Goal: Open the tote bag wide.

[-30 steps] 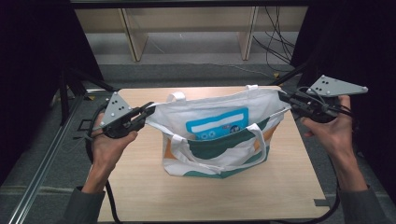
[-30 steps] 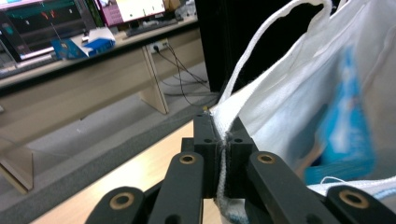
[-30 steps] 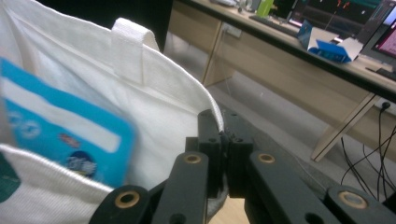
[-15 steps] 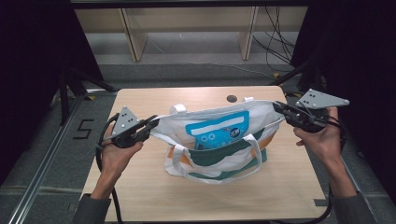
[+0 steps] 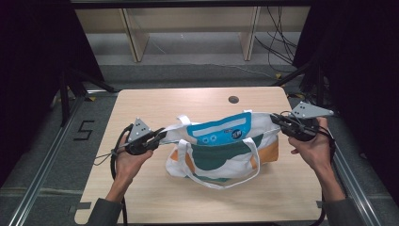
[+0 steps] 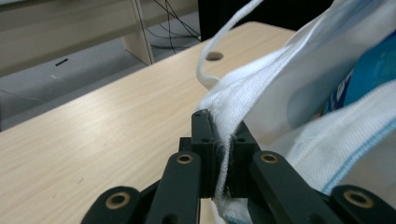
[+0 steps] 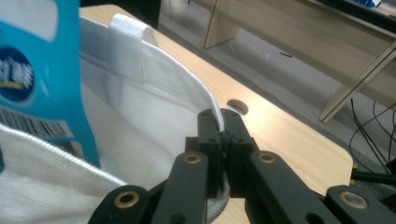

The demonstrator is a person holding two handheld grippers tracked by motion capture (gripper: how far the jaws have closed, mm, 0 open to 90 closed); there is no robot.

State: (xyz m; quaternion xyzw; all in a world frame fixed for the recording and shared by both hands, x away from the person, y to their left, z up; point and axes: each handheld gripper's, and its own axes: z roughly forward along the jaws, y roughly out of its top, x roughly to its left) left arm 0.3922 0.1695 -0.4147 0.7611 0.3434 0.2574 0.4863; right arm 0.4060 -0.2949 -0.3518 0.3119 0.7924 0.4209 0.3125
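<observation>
A white tote bag (image 5: 221, 157) with green and orange print sits mid-table, held up and stretched wide between both grippers. A blue and white packet (image 5: 219, 131) stands inside it, also seen as blue packet (image 7: 42, 70). My left gripper (image 5: 160, 135) is shut on the bag's left rim; the white hem (image 6: 224, 140) runs between its jaws (image 6: 219, 154). My right gripper (image 5: 275, 120) is shut on the bag's right rim (image 7: 205, 100). A white handle strap (image 6: 215, 51) loops above the left end.
The wooden table (image 5: 155, 103) has a round cable hole (image 5: 233, 99) behind the bag. Wooden shelf legs (image 5: 134, 37) stand on the floor beyond the table. Metal rails (image 5: 42, 179) run along both sides. Cables lie at the back right.
Both grippers have carried the bag toward the near edge and lowered it. The bag now hangs wider and flatter, and the cable hole behind it has come into view.
</observation>
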